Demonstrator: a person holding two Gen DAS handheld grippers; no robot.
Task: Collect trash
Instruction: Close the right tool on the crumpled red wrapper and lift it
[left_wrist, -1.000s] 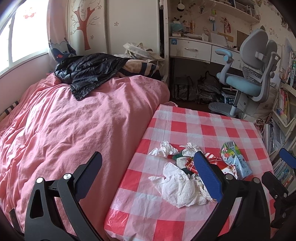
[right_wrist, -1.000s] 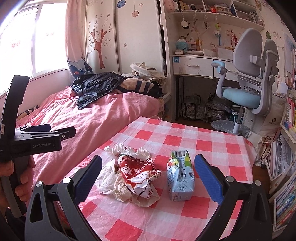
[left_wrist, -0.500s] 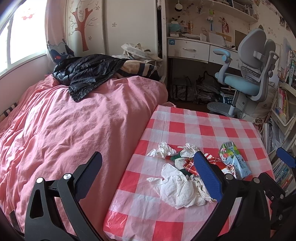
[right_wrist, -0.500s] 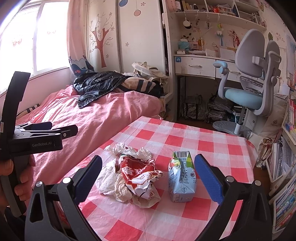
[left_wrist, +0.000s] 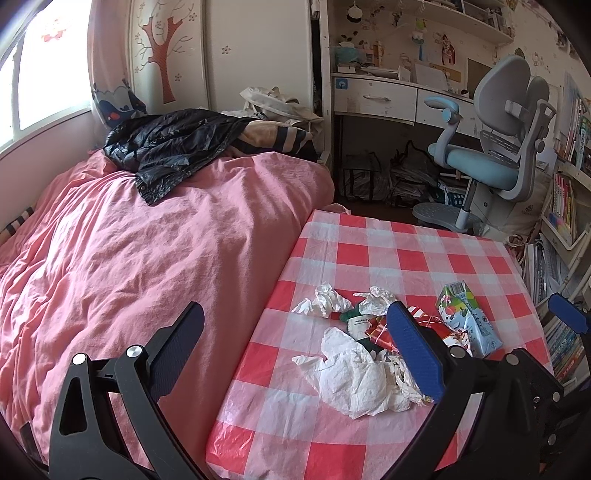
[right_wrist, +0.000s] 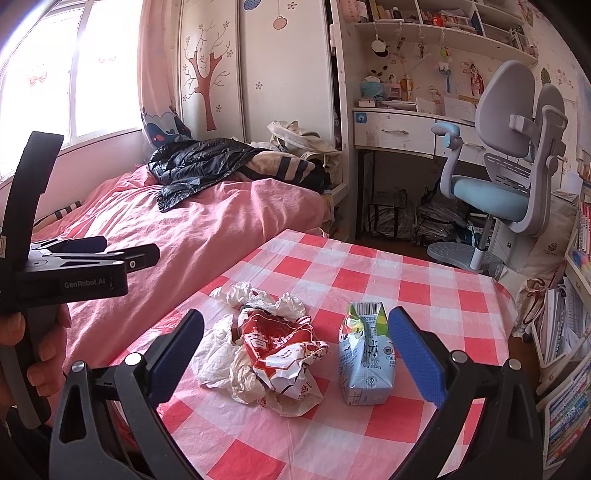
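Trash lies in a pile on the red-and-white checked table (left_wrist: 399, 258): crumpled white tissues (left_wrist: 354, 373), a red snack wrapper (right_wrist: 284, 347) and a squashed blue drink carton (right_wrist: 365, 358), which also shows in the left wrist view (left_wrist: 469, 321). My left gripper (left_wrist: 295, 354) is open and empty, held over the table's left edge beside the bed. My right gripper (right_wrist: 295, 354) is open and empty, above the table's near edge, with wrapper and carton ahead between its fingers. The left gripper's body (right_wrist: 74, 273) shows at the left of the right wrist view.
A bed with a pink cover (left_wrist: 147, 240) adjoins the table's left side, with a black jacket (left_wrist: 173, 147) on it. A desk (left_wrist: 391, 99) and a grey-blue swivel chair (left_wrist: 506, 162) stand behind. Bookshelves (left_wrist: 565, 206) line the right.
Both grippers have shifted slightly; the scene sits a little lower and closer in both views. The trash has not moved and both grippers stay open.
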